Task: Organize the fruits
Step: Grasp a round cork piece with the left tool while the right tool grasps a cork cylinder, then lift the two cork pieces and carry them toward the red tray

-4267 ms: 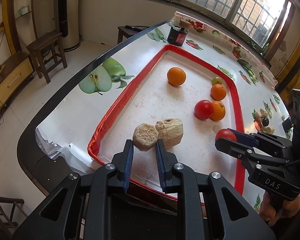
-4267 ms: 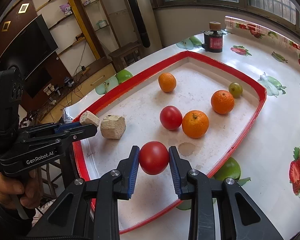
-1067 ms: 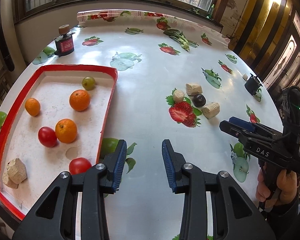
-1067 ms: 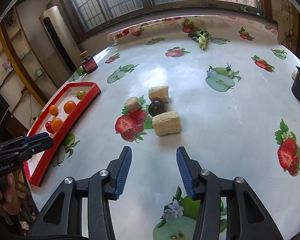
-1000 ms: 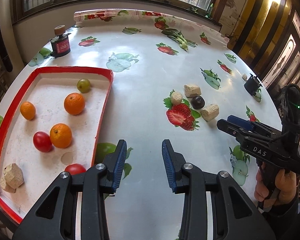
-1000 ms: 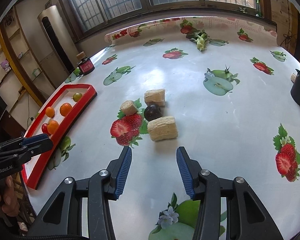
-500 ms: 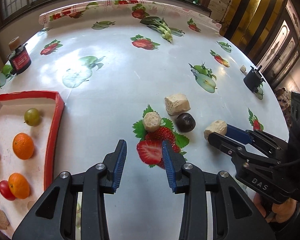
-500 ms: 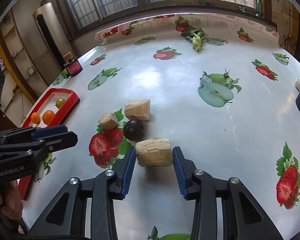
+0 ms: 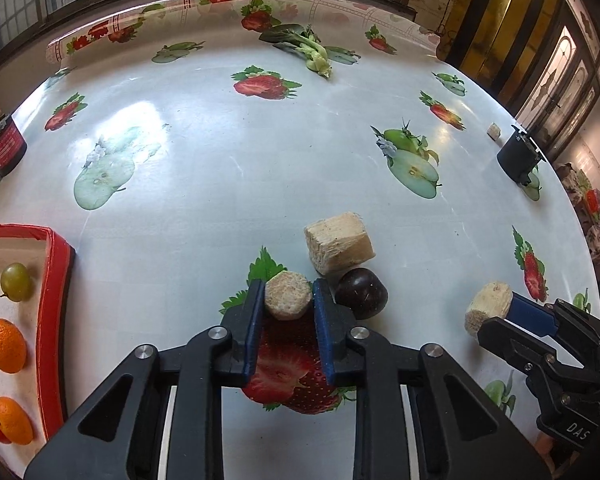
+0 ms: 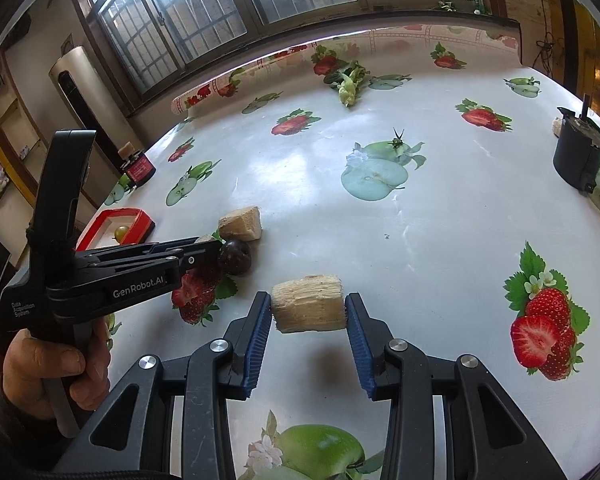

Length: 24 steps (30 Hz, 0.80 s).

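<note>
On the fruit-print table (image 9: 204, 152), left gripper (image 9: 288, 300) pinches a round chunk (image 9: 288, 295), right gripper (image 10: 308, 312) a block (image 10: 308, 307); next, likely carry both to the tray (image 9: 54, 264).

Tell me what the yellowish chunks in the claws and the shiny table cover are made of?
The chunk in the right claw, a pale cut chunk, looks fibrous and matte, with stringy ridges, maybe sugarcane or wood. The round chunk in the left claw shows a grainy cut face, likely the same. The table cover looks like glossy printed plastic: window glare shines on it.
</note>
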Tool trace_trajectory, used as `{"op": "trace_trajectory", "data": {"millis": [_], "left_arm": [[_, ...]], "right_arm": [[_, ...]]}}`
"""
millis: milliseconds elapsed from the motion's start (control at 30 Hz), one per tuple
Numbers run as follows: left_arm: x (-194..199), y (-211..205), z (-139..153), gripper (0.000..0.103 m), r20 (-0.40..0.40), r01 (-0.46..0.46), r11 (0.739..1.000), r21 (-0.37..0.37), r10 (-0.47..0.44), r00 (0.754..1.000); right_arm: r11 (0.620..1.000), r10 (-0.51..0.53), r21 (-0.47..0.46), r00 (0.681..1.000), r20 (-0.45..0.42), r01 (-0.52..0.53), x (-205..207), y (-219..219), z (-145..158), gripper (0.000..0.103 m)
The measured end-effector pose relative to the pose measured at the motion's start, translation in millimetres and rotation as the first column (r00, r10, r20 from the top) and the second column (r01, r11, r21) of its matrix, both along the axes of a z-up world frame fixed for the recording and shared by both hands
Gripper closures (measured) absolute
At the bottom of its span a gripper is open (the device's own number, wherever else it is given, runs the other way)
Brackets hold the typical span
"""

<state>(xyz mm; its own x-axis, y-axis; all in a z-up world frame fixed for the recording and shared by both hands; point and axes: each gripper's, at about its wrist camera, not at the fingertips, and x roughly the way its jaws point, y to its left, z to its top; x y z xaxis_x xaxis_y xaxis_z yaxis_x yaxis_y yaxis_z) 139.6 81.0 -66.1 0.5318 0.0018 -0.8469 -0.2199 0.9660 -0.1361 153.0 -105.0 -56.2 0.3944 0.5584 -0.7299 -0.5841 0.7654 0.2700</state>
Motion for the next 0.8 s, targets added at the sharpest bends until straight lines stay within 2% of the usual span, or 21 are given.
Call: {"op": "trace_trajectory", "data": {"millis": [233,800], "left_arm": [[-24,2,12,0.082,0.022,-0.024,1.000,0.000,0.024,0.999],[-105,27,41,0.082,0.082,-0.147,0.989,0.020,0.145,0.986]], "right_arm": [[1.000,0.013,0.012,1.000,0.010,-0.013,-10,2,8,0.064],[0.995,0.097,0.025,0.994,0.058,-0.099,-48,30,30,0.064]]}}
